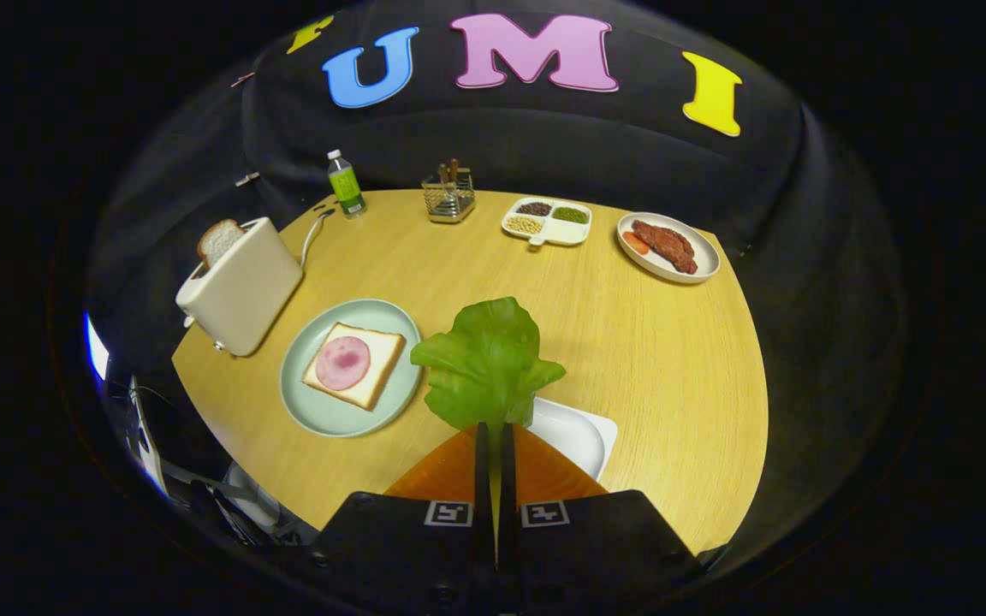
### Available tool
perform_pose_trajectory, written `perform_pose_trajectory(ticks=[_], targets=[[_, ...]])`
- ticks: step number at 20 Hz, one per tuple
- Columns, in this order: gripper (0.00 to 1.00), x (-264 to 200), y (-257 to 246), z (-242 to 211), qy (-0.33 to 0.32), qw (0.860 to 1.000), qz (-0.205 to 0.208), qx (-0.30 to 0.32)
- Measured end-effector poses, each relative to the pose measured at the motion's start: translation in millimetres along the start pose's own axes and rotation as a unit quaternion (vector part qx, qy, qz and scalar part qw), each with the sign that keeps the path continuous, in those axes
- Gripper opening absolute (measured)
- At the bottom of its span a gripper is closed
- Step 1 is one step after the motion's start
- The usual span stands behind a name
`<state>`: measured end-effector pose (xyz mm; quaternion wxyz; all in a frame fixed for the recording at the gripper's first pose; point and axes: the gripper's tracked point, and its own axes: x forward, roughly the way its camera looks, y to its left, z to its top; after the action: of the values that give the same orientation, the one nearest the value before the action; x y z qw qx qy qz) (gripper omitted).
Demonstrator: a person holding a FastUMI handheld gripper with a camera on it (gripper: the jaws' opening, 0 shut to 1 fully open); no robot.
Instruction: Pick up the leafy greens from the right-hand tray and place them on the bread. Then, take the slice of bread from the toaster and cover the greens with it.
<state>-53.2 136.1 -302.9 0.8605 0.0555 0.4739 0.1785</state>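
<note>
The gripper [494,428] has its fingers [482,462] pressed almost together, pinching the base of the leafy greens [489,359], which stand up just ahead of the fingertips and are lifted above the worktop [630,342]. Directly below and behind the greens lies the white tray [583,436], its corner showing beside the fingers. Next to the greens on the other side sits a pale green plate [322,411] carrying a slice of bread [382,368] topped with a round of pink ham [342,362]; the leaf's edge overlaps the plate's rim in this view, though whether it touches cannot be told. Beyond the plate stands a cream toaster [240,287] with a second slice of bread [219,239] sticking up out of its slot. Along the far edge of the worktop are a small bottle [345,184] with a green label, a wire holder [448,198] with utensils, a divided dish [547,222] of beans and grains, and an oval plate [668,248] bearing a piece of meat [666,243].
</note>
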Motion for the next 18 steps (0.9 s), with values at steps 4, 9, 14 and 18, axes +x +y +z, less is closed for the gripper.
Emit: perform_pose_trajectory(ticks=[4,9,14,18], targets=[[0.06,-2.8,44.7,24.7,-0.018,0.999,0.029,-0.034],[0.06,10.7,103.0,35.8,-0.013,0.996,0.063,-0.058],[0.06,39.9,147.3,46.9,-0.002,0.995,0.084,-0.062],[0.06,71.6,174.4,46.2,0.013,0.992,0.091,-0.081]])
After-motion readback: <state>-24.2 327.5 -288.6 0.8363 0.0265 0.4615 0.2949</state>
